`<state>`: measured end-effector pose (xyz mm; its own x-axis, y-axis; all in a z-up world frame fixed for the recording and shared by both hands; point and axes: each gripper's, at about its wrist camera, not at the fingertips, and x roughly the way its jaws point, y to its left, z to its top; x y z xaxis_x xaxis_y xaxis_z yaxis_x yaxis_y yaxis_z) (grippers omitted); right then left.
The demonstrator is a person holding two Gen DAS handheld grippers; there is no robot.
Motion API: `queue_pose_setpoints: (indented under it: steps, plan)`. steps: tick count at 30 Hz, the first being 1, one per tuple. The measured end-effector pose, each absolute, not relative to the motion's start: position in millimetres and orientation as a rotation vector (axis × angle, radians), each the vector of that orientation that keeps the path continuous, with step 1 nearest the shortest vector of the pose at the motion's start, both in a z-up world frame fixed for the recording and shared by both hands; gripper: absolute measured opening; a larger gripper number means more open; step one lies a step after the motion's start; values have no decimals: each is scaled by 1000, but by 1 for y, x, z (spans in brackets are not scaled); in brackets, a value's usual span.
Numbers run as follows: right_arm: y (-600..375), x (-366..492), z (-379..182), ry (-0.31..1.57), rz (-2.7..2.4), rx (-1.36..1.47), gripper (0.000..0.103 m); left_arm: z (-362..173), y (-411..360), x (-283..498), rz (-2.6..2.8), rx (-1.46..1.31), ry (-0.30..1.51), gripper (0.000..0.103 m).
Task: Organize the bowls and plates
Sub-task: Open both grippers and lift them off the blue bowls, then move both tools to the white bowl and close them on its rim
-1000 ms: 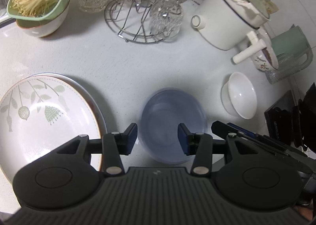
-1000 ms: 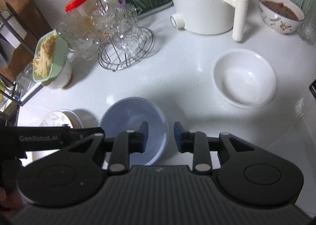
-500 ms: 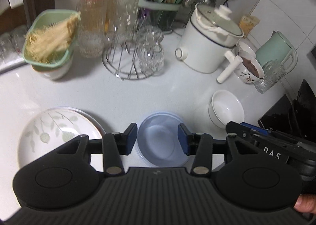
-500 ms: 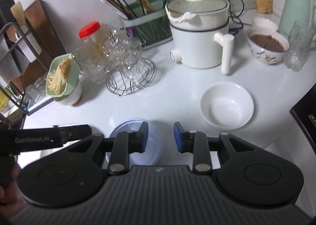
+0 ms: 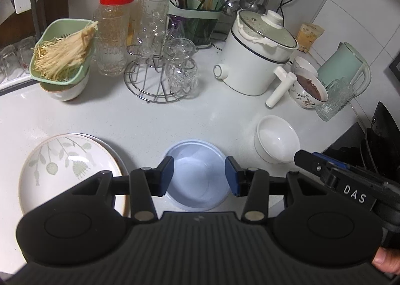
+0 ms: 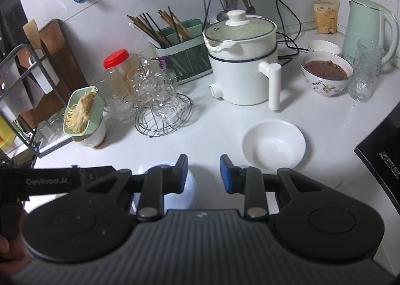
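Two views show one white countertop (image 5: 155, 119). From the left wrist, the left gripper (image 5: 199, 179) hangs half-open and empty above a pale blue translucent round bowl (image 5: 197, 180); a leaf-patterned white plate (image 5: 62, 175) lies left, a plain white ceramic bowl (image 5: 277, 138) right. From the right wrist, the right gripper (image 6: 203, 175) stands narrowly parted, empty, with the blue bowl near-left beneath it and the white bowl just beyond on the right.

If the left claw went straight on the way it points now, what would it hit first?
Most likely the blue bowl: it sits framed between the open, empty left claw fingers, below them on the counter. Nothing shows in between, though depth is hard to judge.
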<state>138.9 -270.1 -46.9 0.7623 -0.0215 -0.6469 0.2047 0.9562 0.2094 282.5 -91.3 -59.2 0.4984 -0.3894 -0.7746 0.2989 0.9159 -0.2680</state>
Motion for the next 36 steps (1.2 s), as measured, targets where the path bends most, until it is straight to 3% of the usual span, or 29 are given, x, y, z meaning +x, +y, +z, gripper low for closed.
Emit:
queue_pose_setpoints:
  steps: [25,36]
  plan:
    - [-336,106,-58,667,-286,313,32,-60,-173,279,-599,39,940,51]
    - [-356,114,-74,676,-303,315,32,-87,-193,310,-585,30,982,51]
